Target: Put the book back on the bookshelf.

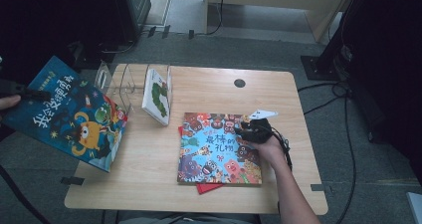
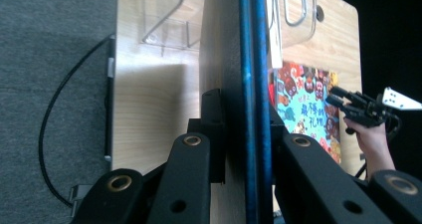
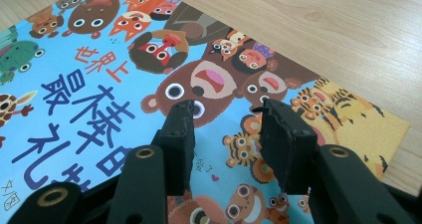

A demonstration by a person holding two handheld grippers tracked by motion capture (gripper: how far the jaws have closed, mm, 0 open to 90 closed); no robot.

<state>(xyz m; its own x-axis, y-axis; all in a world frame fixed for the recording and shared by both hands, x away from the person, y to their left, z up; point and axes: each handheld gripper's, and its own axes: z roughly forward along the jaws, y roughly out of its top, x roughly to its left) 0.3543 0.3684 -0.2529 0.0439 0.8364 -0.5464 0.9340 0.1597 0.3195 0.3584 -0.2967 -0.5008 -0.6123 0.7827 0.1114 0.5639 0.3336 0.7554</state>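
Left gripper [image 2: 249, 149] is clamped on the blue book [image 1: 67, 114] at far left, titled "我会变勇敢". Right gripper [image 3: 226, 109], jaws half spread and empty, rests on the animal book [image 1: 219, 149], centre frame, titled "最棒的礼物".

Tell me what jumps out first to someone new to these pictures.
A dark blue picture book with an orange monster hangs off the table's left edge, clamped in the left gripper. A bright light-blue animal-cover book lies flat on the wooden table, with the right gripper resting open on it.
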